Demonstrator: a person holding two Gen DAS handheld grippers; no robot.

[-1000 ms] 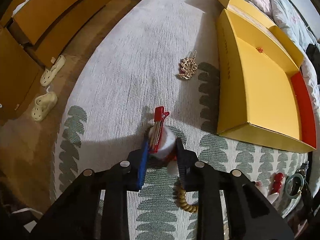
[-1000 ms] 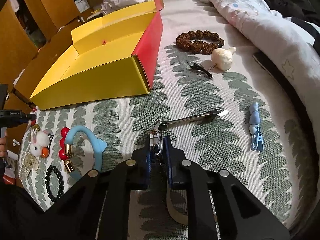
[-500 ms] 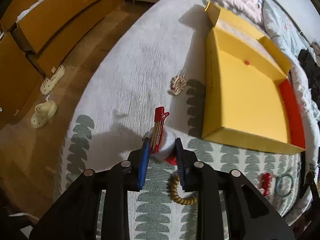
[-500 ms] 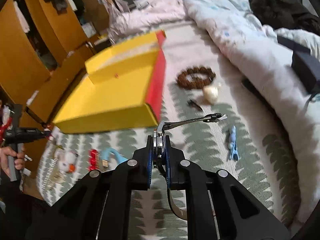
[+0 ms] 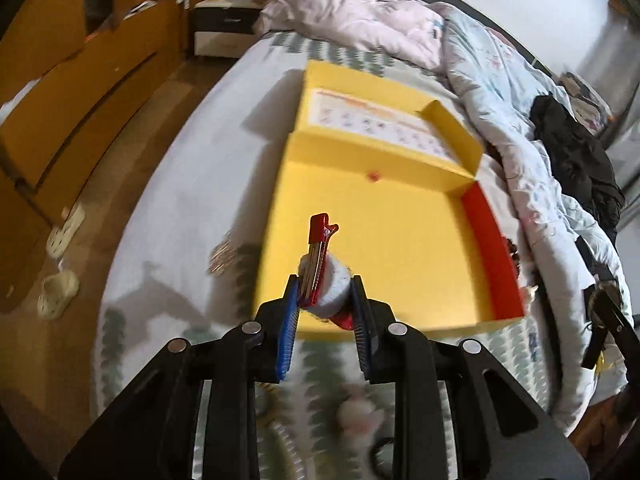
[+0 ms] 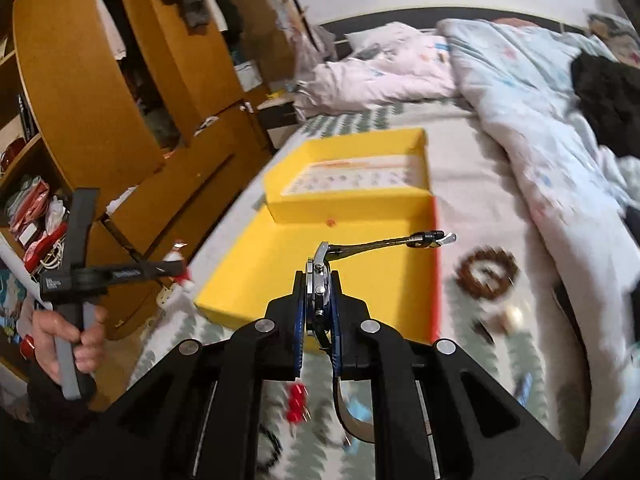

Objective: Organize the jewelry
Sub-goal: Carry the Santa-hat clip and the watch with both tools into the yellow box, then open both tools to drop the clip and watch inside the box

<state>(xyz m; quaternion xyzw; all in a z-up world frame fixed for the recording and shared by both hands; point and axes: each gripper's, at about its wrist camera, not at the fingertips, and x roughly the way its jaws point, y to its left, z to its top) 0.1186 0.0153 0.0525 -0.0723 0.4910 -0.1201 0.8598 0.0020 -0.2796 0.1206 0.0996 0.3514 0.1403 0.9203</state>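
My left gripper (image 5: 325, 294) has its jaws closed narrowly on a red hair clip (image 5: 320, 240) with a white fluffy pom-pom (image 5: 335, 288); the clip's red end sticks up past the fingertips. It hangs in the air over the near left corner of the open yellow box (image 5: 400, 216), which lies on the bed (image 5: 192, 184).

My right gripper (image 6: 317, 300) has its jaws pressed nearly together on a silver wristwatch (image 6: 320, 292), gripped edge-on by its case, with the metal strap arching out to the right and ending in its clasp (image 6: 434, 237). It is raised above the box's (image 6: 368, 264) near edge.

Only the left wrist view shows the gold hair clip (image 5: 222, 254), blurred, on the bed just left of the box, and the slippers (image 5: 58, 292) on the floor. Only the right wrist view shows the brown bead bracelet (image 6: 486, 272) on the bed to the right of the box's red side wall (image 6: 438, 280), a red beaded piece (image 6: 296, 402) near the bed's front edge, and my left hand (image 6: 68, 340) around the other gripper's handle at the left. Both views show the small red dot on the box's inner wall (image 5: 374, 177) and the printed sheet in its lid (image 6: 352, 178).
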